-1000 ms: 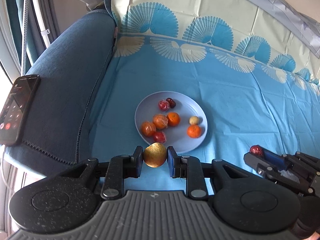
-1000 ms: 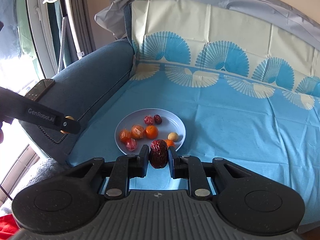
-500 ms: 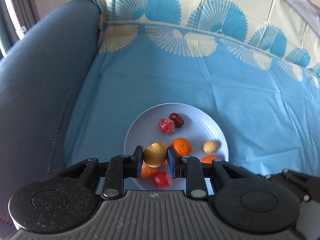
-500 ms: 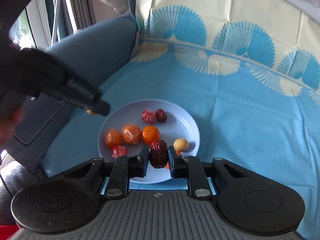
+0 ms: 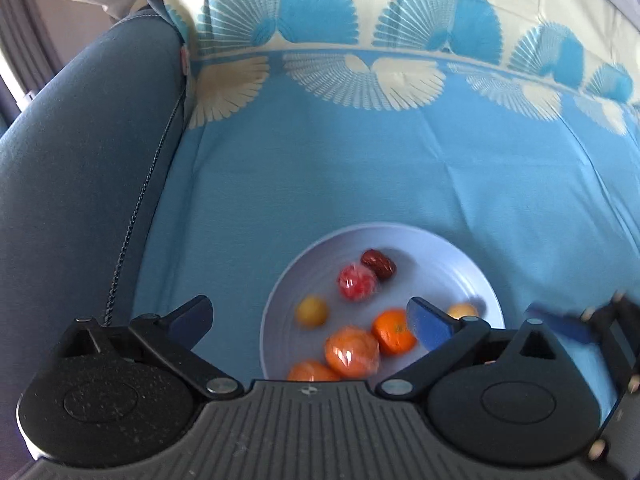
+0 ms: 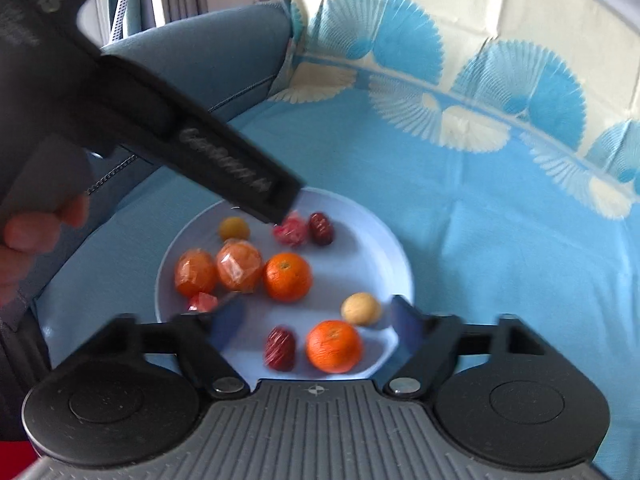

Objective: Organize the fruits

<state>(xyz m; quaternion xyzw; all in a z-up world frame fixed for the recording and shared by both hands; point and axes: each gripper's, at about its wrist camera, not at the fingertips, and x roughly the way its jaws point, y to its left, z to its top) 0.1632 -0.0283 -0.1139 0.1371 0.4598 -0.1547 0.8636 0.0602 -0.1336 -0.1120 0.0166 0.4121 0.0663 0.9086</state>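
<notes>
Sofa cushions (image 5: pixel 80 168) under a blue fan-print cloth (image 5: pixel 360 168) carry my plate (image 6: pixel 384 240). Both claws have just sprung wide and hold nothing: left claw (image 5: pixel 308 320), right claw (image 6: pixel 316 320). The dropped date (image 6: pixel 280 348) lies on the plate, long axis pointing away from me.
</notes>
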